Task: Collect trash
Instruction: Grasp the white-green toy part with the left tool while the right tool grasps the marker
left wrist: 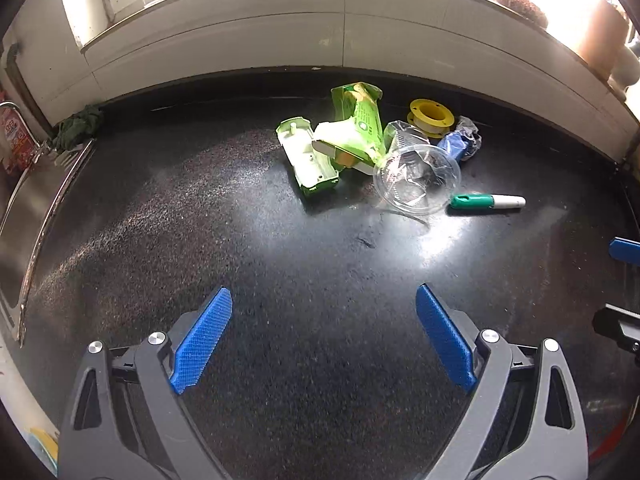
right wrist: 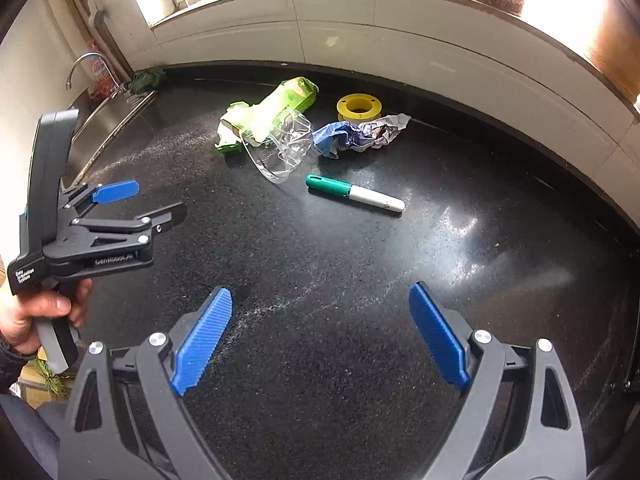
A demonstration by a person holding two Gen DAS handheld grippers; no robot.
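Note:
A pile of trash lies at the back of the black counter (left wrist: 200, 240): a green plastic tray (left wrist: 308, 160), a green carton (left wrist: 360, 120), a clear plastic cup (left wrist: 416, 180) on its side, a yellow spool (left wrist: 431, 117), a crumpled blue-and-white wrapper (left wrist: 460, 140) and a green-and-white marker (left wrist: 486, 201). My left gripper (left wrist: 324, 300) is open and empty, well short of the pile. My right gripper (right wrist: 320, 300) is open and empty, with the marker (right wrist: 356, 193), cup (right wrist: 286, 148), wrapper (right wrist: 356, 134), spool (right wrist: 359, 107) and carton (right wrist: 280, 110) ahead of it. The left gripper (right wrist: 140, 200) shows at the left of the right wrist view.
A steel sink (left wrist: 24, 216) with a tap (right wrist: 86, 66) lies at the counter's left end, with a dark green cloth (left wrist: 78, 126) at its back corner. A white tiled wall (left wrist: 344, 40) and a bright window sill run behind the counter.

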